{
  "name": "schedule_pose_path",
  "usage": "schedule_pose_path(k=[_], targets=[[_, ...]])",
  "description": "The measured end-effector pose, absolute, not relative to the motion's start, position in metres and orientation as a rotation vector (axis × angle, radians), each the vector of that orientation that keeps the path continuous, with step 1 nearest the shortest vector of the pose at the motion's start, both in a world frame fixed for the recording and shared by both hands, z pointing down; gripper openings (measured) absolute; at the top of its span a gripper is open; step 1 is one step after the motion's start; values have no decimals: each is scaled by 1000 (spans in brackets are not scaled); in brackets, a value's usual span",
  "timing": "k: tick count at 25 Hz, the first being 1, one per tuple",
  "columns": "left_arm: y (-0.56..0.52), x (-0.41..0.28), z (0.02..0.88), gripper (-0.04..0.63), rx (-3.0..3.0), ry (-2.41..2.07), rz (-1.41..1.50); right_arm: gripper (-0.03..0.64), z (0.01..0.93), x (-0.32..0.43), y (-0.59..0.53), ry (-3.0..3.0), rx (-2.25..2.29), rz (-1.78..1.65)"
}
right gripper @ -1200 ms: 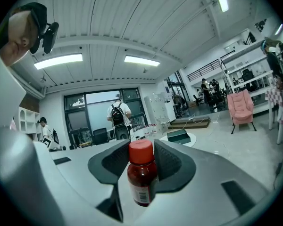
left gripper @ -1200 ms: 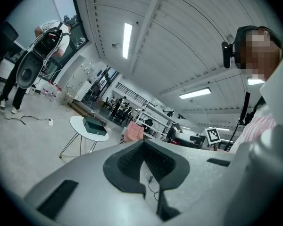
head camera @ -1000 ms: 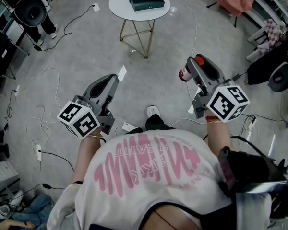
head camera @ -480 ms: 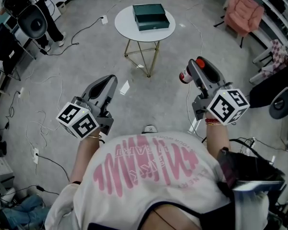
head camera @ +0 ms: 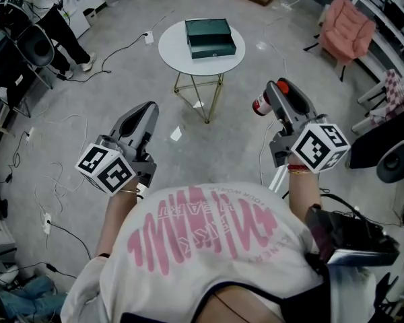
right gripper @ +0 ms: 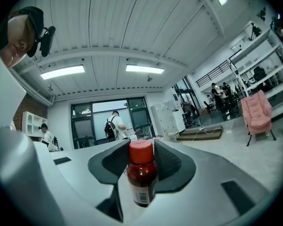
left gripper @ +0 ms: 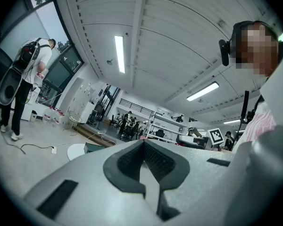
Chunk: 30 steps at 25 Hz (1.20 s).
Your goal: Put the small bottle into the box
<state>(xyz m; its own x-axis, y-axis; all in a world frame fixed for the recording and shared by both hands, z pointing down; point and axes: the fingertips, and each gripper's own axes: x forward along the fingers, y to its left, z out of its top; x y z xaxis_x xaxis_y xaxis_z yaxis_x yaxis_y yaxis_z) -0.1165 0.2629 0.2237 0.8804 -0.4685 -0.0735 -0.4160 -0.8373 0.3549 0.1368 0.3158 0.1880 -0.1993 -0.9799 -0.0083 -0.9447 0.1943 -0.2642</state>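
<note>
Carrying step: right gripper [head camera: 272, 93] clasps the bottle [head camera: 260, 104]; left gripper [head camera: 147, 108] closed, empty. Next, reach the box [head camera: 210, 38] on the table [head camera: 172, 51].

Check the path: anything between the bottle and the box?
Nothing visible. The bottle, gripped in the right gripper's jaws, has only bare floor between it and the box on the round table. I can't tell if the box is open.

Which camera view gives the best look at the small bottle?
The right gripper view: the small bottle stands close up between the jaws, with its red cap and label visible. The head view shows the bottle small, from above, partly hidden by the jaws. The left gripper view doesn't show it.
</note>
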Motion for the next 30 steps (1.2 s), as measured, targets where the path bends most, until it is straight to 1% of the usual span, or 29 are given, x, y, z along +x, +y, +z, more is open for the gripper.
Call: schedule_pose_path(k=[11,23,30], targets=[[225,-63,241,8,2698,-681,-256,156,206,194,279,2287,-1876,-313],[208,-55,270,8,2641,-700,-127,156,250,201,256,2267,-1859,-483],[177,-48,298,8,2600,-674,-92,156,282,199,227,2262,-1871,-562]])
